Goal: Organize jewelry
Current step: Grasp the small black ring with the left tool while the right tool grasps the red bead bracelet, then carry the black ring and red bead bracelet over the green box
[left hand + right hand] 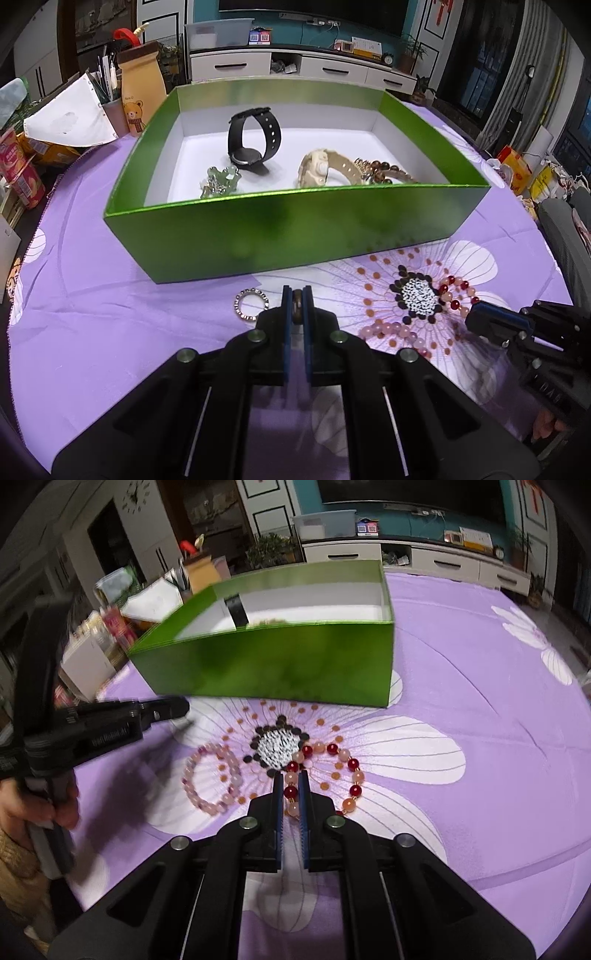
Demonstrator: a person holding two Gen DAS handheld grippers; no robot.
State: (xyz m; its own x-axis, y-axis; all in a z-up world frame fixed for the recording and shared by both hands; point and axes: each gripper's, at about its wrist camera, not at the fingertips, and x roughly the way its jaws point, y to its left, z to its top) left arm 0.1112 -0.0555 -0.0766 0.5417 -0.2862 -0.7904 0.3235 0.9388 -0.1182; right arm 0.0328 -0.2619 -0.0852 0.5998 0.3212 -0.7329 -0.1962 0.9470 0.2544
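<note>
Where a purple floral tablecloth (110, 314) covers the table before a white TV cabinet (303, 66), a green box (295, 225) holds a black watch (251, 136). Left gripper (296, 299), angled downward, is clamped on a small ring (296, 303); right gripper (290, 786) pinches a red-and-peach bead bracelet (354, 775) lying near the box.

You can't read much here. The left gripper (162, 710) has pale lettering along its side in the right wrist view, but blur keeps it from being legible. The bear bottle (138, 92) carries a tiny line of print above the bear, too small to read.
</note>
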